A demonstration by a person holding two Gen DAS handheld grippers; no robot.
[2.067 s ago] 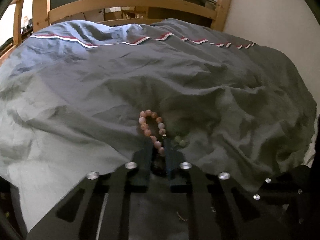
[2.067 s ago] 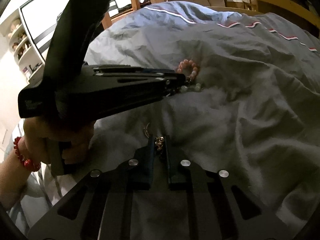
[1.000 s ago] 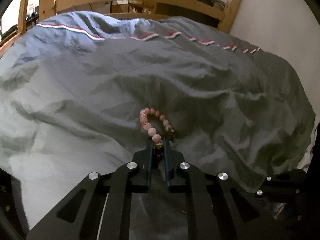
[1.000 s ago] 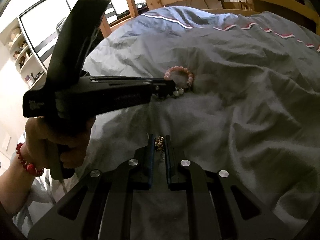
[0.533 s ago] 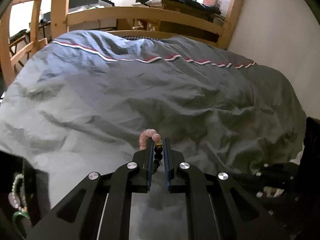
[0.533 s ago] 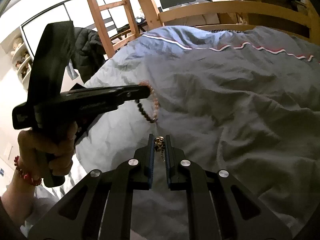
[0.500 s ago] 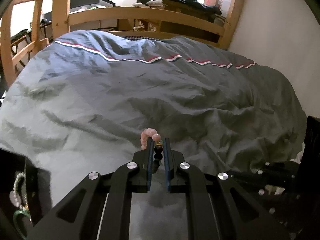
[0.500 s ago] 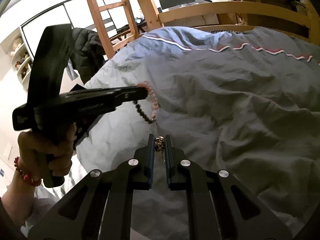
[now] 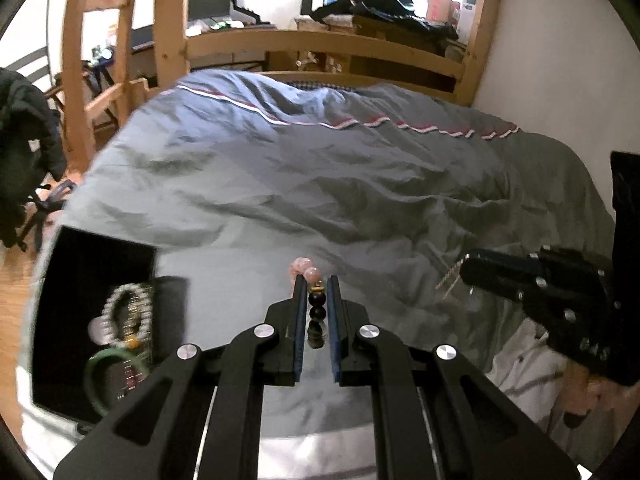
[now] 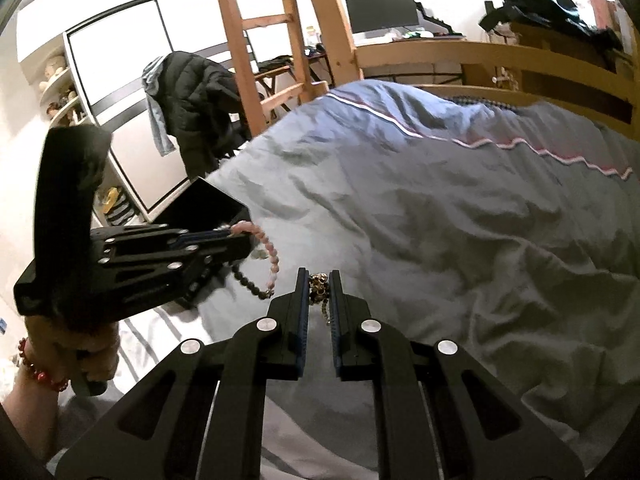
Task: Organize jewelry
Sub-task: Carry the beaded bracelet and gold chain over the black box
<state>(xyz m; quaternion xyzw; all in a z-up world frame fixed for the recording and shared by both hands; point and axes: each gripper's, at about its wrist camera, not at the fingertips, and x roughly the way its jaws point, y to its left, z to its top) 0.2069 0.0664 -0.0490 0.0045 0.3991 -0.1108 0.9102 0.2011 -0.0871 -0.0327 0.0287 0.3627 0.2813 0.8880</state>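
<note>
Grey duvet (image 9: 360, 184); pink-and-black bead bracelet (image 10: 272, 262) dangling

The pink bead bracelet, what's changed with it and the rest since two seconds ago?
The left gripper has lifted the pink and dark bead bracelet off the grey duvet and swung it toward the black jewelry box. The right gripper rose too. Both stayed shut, the right on its gold chain.
</note>
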